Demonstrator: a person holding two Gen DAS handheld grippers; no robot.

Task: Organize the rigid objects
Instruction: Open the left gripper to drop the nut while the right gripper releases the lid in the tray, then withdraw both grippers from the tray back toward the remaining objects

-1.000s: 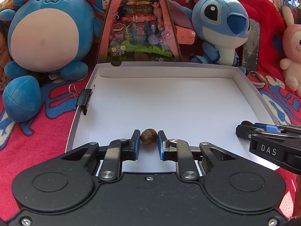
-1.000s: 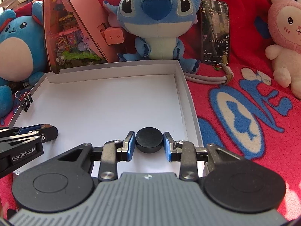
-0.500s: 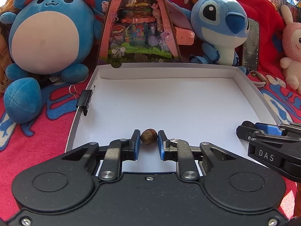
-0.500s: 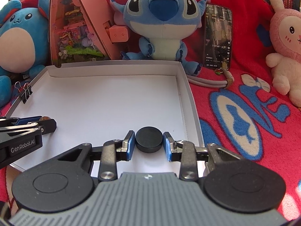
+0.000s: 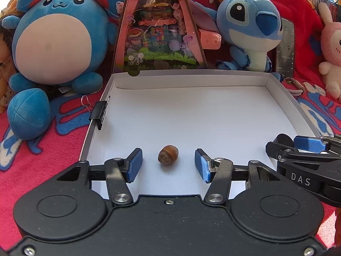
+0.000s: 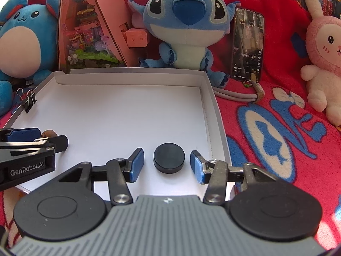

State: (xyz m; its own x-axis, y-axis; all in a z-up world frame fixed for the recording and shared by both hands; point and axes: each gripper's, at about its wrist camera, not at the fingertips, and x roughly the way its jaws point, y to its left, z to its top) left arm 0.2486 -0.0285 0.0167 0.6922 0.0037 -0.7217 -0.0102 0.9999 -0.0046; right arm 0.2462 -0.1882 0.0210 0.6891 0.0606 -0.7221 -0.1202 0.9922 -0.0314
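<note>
White box lid [image 5: 191, 115] lies on the red blanket as the collecting tray, a binder clip [image 5: 100, 113] on its left wall. Right gripper [image 6: 167, 164] jaws are opening, pads clear of the black disc [image 6: 169, 157] set on the floor; left gripper [image 5: 168, 165] likewise opening around the acorn [image 5: 168, 157], released beside it

Left claw [image 5: 168, 166] opening — acorn [image 5: 168, 157] loose between pads, in box [image 5: 191, 115].

There are three soft toys: a round blue one [image 5: 53, 40], a blue alien [image 6: 187, 23] and a pink bunny [image 6: 324, 49]. One white box [image 6: 215, 111] holds one nut [image 5: 168, 157] and one black disc [image 6: 169, 157]. There is one black clip [image 5: 99, 113] and one phone [image 6: 247, 44].
</note>
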